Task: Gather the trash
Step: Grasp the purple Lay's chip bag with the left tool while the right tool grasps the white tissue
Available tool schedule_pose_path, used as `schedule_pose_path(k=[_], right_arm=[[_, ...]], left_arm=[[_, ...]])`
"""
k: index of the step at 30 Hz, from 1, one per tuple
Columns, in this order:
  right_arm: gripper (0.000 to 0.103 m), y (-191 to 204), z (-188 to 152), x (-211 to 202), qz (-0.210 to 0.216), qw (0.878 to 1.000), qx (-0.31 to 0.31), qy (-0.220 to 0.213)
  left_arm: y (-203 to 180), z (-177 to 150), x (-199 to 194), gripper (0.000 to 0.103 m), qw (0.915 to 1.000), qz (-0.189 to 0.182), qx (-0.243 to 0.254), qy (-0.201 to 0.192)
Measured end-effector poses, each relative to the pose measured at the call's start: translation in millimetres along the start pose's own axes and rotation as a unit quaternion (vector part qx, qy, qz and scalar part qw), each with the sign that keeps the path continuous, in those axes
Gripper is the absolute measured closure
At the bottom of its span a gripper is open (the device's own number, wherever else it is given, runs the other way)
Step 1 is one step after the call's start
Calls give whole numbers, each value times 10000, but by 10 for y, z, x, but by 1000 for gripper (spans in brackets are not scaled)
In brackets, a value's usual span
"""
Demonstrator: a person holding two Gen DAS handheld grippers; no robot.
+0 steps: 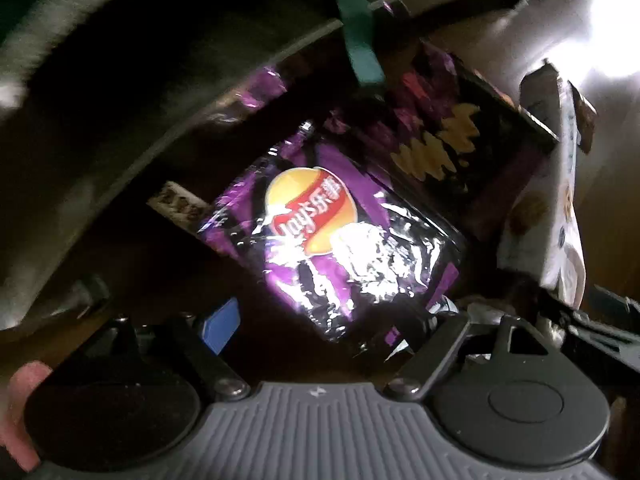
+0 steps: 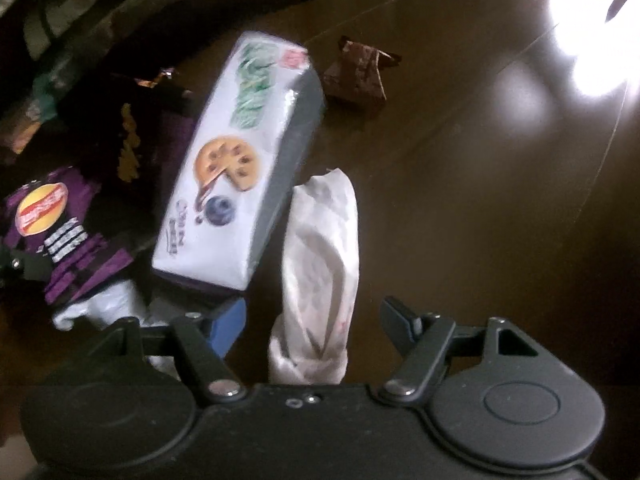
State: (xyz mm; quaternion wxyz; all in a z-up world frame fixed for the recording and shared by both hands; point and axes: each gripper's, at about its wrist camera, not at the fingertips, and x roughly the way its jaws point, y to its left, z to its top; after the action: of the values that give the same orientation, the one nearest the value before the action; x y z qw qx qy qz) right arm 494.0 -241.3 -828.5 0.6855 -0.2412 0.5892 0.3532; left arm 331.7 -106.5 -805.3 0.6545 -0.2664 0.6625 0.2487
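Nearest the right gripper, a crumpled white wrapper is being straddled lengthwise. Its near end is lying between the blue pad on one side and the dark finger on the other. The jaws are being drawn in, but they are standing clear of the wrapper, so nothing is being gripped yet. The gripper is being pointed steeply down at the dark glossy table, which suits a pinch across the wrapper's narrow width.

Just beside the wrapper, a white biscuit box is being propped at a slant, seemingly leaning on the litter behind it. Farther off, a brown wrapper is lying apart on bare table.

The left gripper is being held straight down over a purple crisp bag. Its jaws are being kept spread wide and released, with only one blue pad plainly visible; the other finger is hidden in shadow. The bag's near edge is lying between the jaws, and whether it is being touched cannot be told. A fingertip of the person is being pressed on the gripper's body.

Behind the crisp bag, a second darker purple bag is being overlapped, and the same biscuit box is seen beside it. The trash appears to be clustered together, so both grippers can be lowered at once.
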Motion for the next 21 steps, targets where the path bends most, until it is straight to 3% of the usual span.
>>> schedule_pose_path(k=[6, 8, 10, 11, 13, 16, 21], right_arm=[[43, 35, -22, 169, -212, 9998, -54, 23], [47, 56, -42, 174, -352, 9993, -99, -57], [59, 67, -60, 167, -412, 9990, -96, -103], [63, 66, -71, 157, -448, 9989, -85, -124], [84, 58, -95, 137, -451, 9989, 9, -112], [96, 36, -151, 86, -510, 9983, 267, -42], [98, 5, -263, -211, -419, 9929, 1106, -93]], left_arm=[[-29, 37, 116, 22, 9999, -91, 122, 31], [-48, 58, 114, 31, 9998, -54, 195, -3], [-48, 73, 103, 59, 9998, -46, 212, 3], [-52, 79, 95, 67, 9997, -20, 224, 41], [-57, 80, 66, 82, 9996, 46, 258, 86], [-88, 61, -36, 93, 9990, 154, 413, 59], [-298, 0, -352, 98, 9939, 303, 1013, -304]])
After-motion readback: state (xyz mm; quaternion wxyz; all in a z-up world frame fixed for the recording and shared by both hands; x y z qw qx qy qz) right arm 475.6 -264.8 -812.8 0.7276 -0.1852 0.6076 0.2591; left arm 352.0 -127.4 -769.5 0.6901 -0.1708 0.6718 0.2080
